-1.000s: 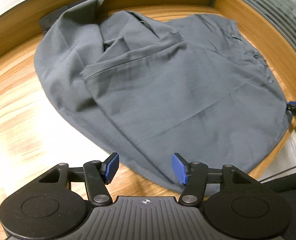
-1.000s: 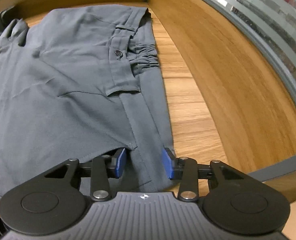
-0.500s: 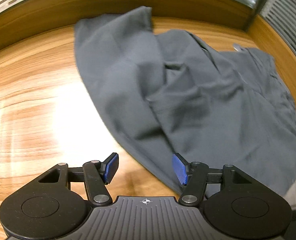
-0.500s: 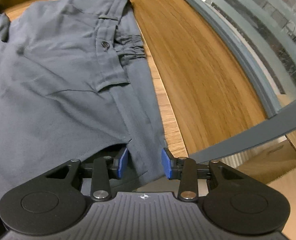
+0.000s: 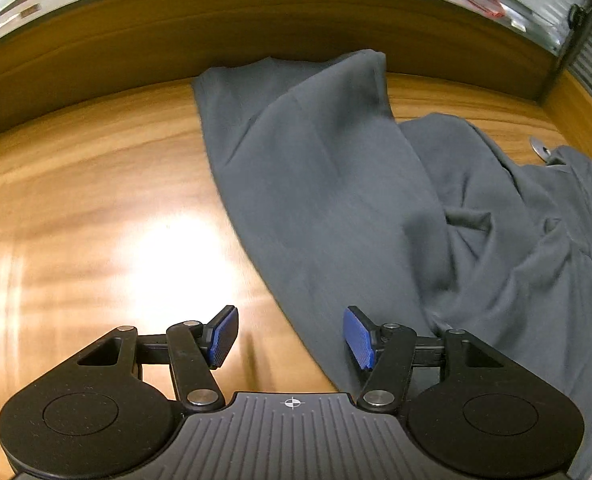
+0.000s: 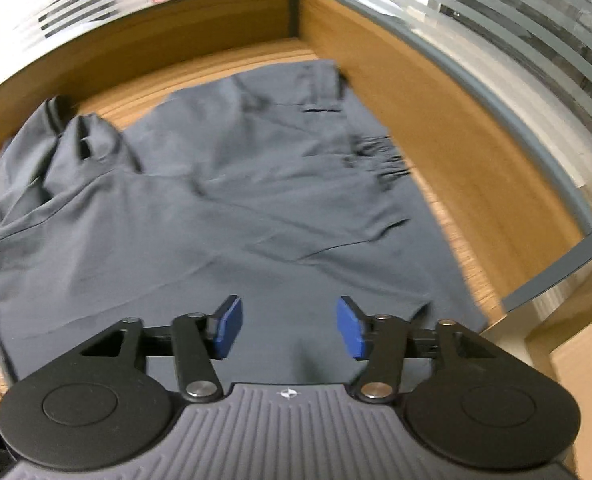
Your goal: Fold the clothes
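Note:
A pair of dark grey trousers lies rumpled on the wooden table. In the left wrist view its long leg runs from the back wall toward the front. My left gripper hangs open above the leg's left edge, half over bare wood, with nothing between its blue pads. In the right wrist view the trousers spread wide, with the gathered waistband at the right. My right gripper is above the near part of the cloth. Its jaws are opening and nothing is pressed between them.
A wooden rim runs along the back of the table, with glass panels above and to the right. The table's front right corner drops off beside the trousers. Bare wood with a bright glare spot lies left of the trousers.
The left gripper slid left, from over the cloth to its left edge. The right gripper let go of the trouser edge it pinched, opened and rose above the cloth.

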Demonstrator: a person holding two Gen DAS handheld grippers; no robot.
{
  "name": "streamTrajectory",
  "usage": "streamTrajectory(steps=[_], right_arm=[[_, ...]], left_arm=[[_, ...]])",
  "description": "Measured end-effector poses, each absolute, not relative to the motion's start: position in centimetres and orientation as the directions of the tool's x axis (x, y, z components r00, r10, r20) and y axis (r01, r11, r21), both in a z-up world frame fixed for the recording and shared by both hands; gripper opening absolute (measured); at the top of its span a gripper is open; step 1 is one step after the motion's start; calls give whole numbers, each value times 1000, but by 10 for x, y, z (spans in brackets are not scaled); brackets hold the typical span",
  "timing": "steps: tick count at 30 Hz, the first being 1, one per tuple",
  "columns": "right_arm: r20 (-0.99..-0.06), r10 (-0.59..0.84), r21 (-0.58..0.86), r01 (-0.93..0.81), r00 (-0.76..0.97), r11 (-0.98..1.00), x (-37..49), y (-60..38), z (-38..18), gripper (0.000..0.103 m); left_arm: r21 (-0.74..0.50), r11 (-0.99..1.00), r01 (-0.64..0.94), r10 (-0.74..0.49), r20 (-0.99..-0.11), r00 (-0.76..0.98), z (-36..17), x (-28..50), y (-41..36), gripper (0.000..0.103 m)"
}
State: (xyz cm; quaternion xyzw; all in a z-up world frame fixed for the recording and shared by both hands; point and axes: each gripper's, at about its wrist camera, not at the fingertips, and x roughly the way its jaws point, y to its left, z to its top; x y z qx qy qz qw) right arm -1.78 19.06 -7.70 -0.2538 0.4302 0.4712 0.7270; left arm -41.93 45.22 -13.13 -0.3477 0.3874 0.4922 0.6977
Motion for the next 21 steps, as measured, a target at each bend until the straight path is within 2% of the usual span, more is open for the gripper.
streamTrajectory(steps=[3,10,13,15,17,21], right_arm=[[-867,459,19,-906,196,422,-53,193,-77,69],[-864,446,14,-875,233,485,-96,186,-73,71],[-859,440,2,-858,261,513,-101,181,-69,73],[-859,435,-4,-853,270,521,-102,179,-67,73],[-859,431,-10,-850,277,527,-102,177,-66,75],[-866,429,-6,-863,257,505,-99,181,-66,79]], left_arm=[[-96,309,-946,422,-878,227,-137,-423,474,61],[-101,358,-928,416,-873,256,-145,-422,518,57],[-118,365,-923,397,-878,269,-150,-418,530,48],[-132,364,-922,396,-874,281,-151,-418,532,33],[-132,361,-923,404,-870,282,-151,-417,532,12],[-65,335,-940,448,-867,220,-143,-414,518,10]])
